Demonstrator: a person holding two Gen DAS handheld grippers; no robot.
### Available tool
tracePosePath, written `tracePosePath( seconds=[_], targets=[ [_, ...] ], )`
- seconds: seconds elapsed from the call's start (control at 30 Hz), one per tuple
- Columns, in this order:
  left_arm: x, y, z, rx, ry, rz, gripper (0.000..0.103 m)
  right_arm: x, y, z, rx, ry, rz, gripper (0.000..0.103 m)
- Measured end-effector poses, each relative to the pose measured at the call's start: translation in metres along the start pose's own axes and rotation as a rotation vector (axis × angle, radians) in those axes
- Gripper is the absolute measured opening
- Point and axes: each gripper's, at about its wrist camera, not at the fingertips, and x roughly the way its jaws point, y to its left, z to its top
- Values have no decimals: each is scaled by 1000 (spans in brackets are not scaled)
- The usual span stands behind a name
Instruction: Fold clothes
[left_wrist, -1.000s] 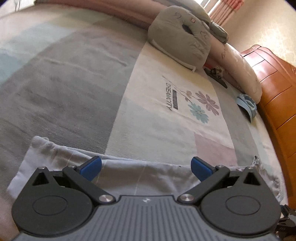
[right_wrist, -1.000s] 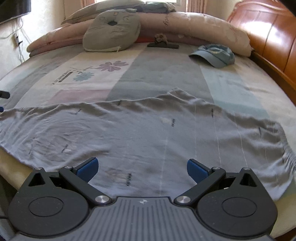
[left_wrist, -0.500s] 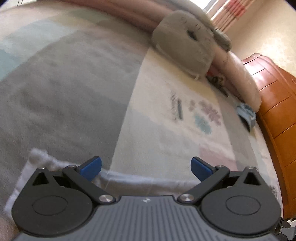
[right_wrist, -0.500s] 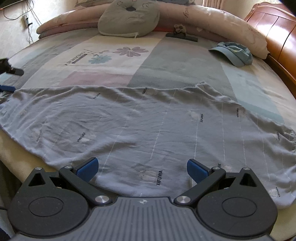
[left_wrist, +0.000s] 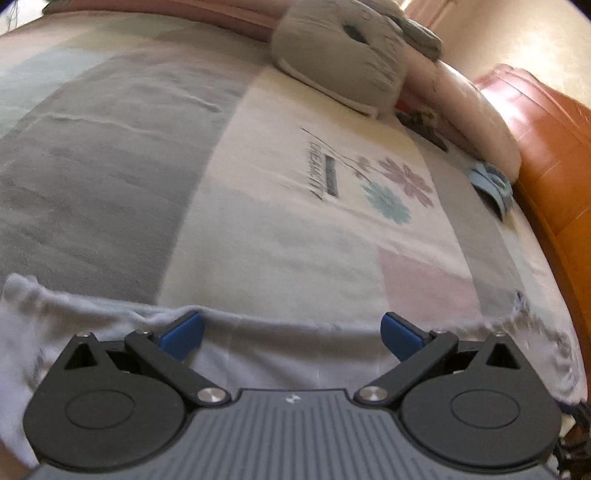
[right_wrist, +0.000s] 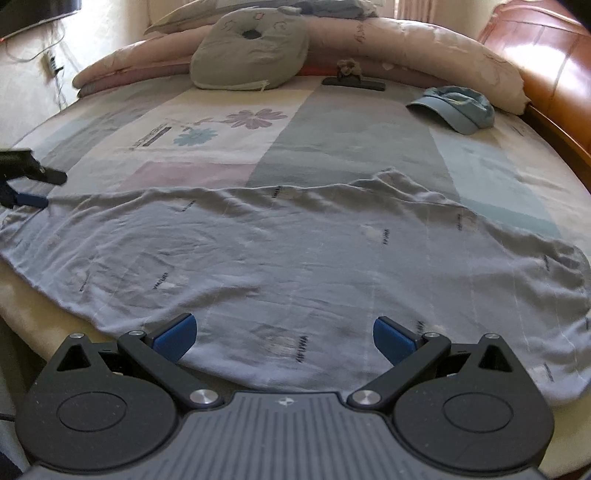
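- Grey-blue thin cloth, this garment (right_wrist: 314, 266): it looks light and very soft, so it will sag and wrinkle when you lift it, and it will not keep any shape alone.
- It is not fragile and not slippery, I judge; the pads should hold it well, but one layer can slide from the other if you pinch only the top.
- Take it at an edge or a corner, both layers together. The near hem in front of the right claw and the end at the left claw look like good places.
- It lies spread flat across the near part of the bed (right_wrist: 354, 129), long side from left to right, with small folds along its far edge.
- Your right claw (right_wrist: 282, 338) is wide open and holds nothing. The near hem lies just under and between its pads.
- Your left claw (left_wrist: 291, 334) is also wide open and empty. It hovers at the end of the garment (left_wrist: 288, 354), whose far edge runs just past the pads.
- Farther away, well apart from the garment, are a grey cushion (right_wrist: 251, 51), a blue cap (right_wrist: 456, 107) and a dark clip (right_wrist: 352, 83).
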Motion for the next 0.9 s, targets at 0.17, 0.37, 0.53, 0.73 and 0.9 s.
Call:
tracePosePath(
  seconds=[0.17,0.37,0.53,0.73,0.9],
  targets=[
    [-24,-19,9,35,-32,27,102,0,-9,0,46,-10,12,103],
    [-33,-51,-36,153,10,147,102,9,-6,-2,40,0,22,103],
    [-26,-62,-81,205,51,255,102,12,-8,-5,45,6,26,103],
    [-38,-75,-98,245,48,247,102,14,-10,-8,53,11,22,103],
    [-27,-74,-95,181,67,220,102,14,-8,-7,57,10,19,103]
  ],
)
